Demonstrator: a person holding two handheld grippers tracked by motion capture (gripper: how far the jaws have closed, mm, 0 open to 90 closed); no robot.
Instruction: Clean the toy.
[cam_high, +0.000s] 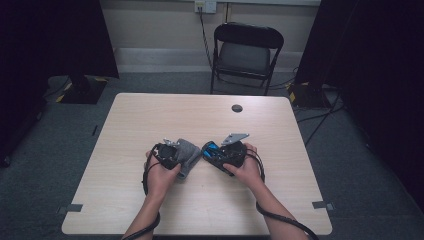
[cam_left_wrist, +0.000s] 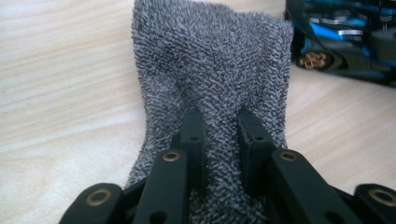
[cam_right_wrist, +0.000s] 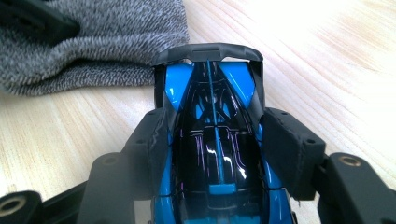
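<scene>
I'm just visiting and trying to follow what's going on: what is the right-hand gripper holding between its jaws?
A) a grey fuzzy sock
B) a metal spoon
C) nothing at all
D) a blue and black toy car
D: in the right gripper view the right gripper has its two jaws pressed on the sides of a blue and black toy car, while the grey sock lies beside it.

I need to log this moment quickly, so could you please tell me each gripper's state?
Left gripper: closed on the grey terry cloth.
Right gripper: closed on the blue-and-black toy car.
</scene>
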